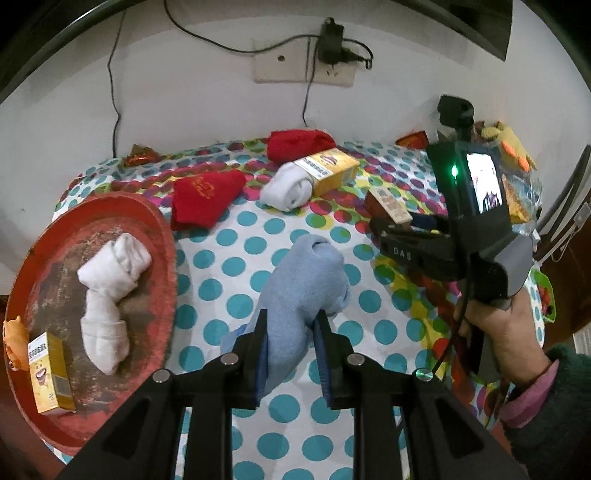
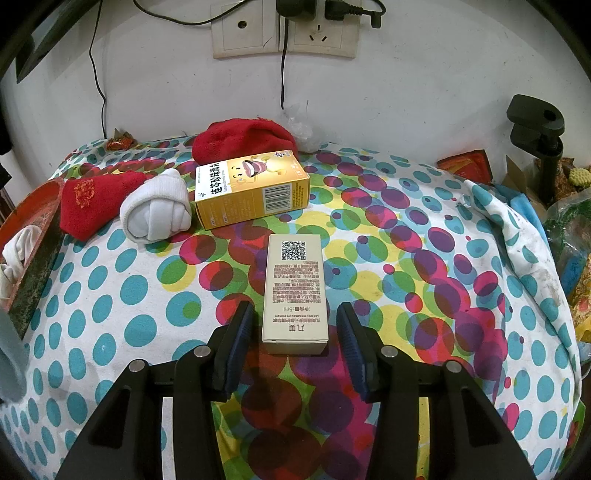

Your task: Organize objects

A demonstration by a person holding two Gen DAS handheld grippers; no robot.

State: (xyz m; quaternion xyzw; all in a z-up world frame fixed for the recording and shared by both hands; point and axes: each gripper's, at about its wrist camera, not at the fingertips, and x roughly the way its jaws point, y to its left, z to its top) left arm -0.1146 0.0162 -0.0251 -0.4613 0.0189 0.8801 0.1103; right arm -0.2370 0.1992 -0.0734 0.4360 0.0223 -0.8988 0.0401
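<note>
My left gripper [image 1: 291,325] is shut on a rolled light blue sock [image 1: 306,291] and holds it above the dotted cloth. A red tray [image 1: 155,236] at the left holds a white sock roll [image 1: 107,295] and a yellow box [image 1: 50,373]. My right gripper [image 2: 295,325] is open, its fingers on either side of the near end of a beige box [image 2: 295,291] lying on the cloth. Behind it lie a yellow box [image 2: 255,192], a white sock roll [image 2: 157,210] and two red socks [image 2: 92,203] [image 2: 243,140].
The dotted cloth [image 2: 110,295] covers the table, with the wall and sockets [image 2: 284,33] right behind. Clutter and a black clamp stand [image 2: 539,133] sit at the right edge. The tray's edge [image 2: 33,229] shows at the left of the right wrist view.
</note>
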